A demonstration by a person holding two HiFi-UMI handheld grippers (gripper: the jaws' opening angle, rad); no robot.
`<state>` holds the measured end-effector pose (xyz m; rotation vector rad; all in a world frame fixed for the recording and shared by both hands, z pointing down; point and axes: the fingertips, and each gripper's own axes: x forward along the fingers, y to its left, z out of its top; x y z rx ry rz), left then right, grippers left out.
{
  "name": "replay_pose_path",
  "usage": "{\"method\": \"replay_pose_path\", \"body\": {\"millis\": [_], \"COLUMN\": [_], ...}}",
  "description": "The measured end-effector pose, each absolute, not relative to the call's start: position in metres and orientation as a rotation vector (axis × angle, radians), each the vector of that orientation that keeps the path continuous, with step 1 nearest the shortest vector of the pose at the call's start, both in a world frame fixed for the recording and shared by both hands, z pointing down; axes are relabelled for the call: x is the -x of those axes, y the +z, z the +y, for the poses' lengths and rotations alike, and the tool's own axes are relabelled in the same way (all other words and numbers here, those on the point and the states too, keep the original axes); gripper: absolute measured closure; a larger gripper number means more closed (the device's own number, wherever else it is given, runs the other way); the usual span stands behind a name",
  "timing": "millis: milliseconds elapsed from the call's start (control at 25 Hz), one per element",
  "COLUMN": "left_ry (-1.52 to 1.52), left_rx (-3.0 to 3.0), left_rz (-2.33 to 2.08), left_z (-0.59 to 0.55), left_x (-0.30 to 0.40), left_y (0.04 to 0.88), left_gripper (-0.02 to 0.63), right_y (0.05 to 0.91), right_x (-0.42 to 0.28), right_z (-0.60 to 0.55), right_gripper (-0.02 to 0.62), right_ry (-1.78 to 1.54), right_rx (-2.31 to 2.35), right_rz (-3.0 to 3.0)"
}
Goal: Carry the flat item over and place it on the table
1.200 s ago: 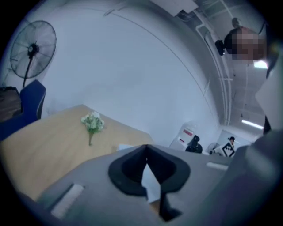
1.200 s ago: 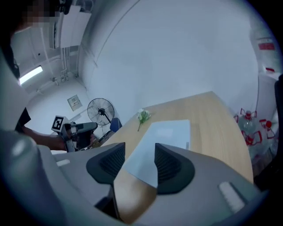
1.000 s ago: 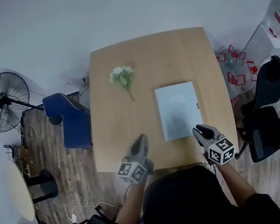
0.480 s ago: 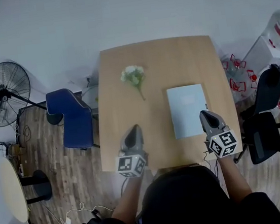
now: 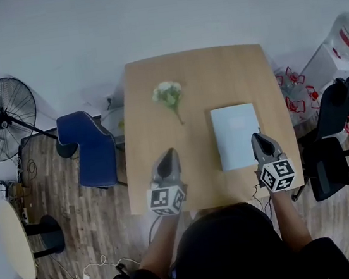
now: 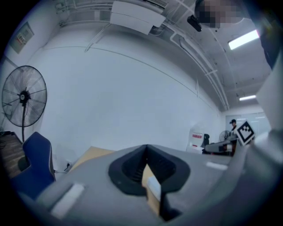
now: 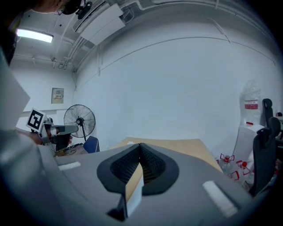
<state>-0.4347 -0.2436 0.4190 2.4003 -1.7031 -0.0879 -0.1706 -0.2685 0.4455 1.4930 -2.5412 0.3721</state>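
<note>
On the wooden bench (image 5: 185,77), toward its right side, the pale blue flat item (image 5: 236,135) is lying, with a flower sprig (image 5: 168,94) well apart to its left. Near the front edge, the left tongs (image 5: 168,155) and the right tongs (image 5: 261,140) are hovering, each pressing its jaws together on nothing.

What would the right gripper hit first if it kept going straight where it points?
The right gripper would probably meet bare table beside the pale blue flat item, not the item itself; beyond, only white wall. Depth is unclear.
</note>
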Motion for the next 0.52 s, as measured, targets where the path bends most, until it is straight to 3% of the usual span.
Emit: {"method": "replay_pose_path", "body": {"millis": [520], "left_ry": [-0.073], "left_rx": [-2.405], "left_rz": [-1.694], "left_z": [-0.261], "left_x": [0.423], "left_y": [0.418], "left_gripper": [0.606], "right_y": [0.441], "right_x": [0.161], "right_z": [-0.282], "right_gripper": [0.595], "right_ry": [0.343], "right_rx": [-1.478], "right_rz": [-2.541]}}
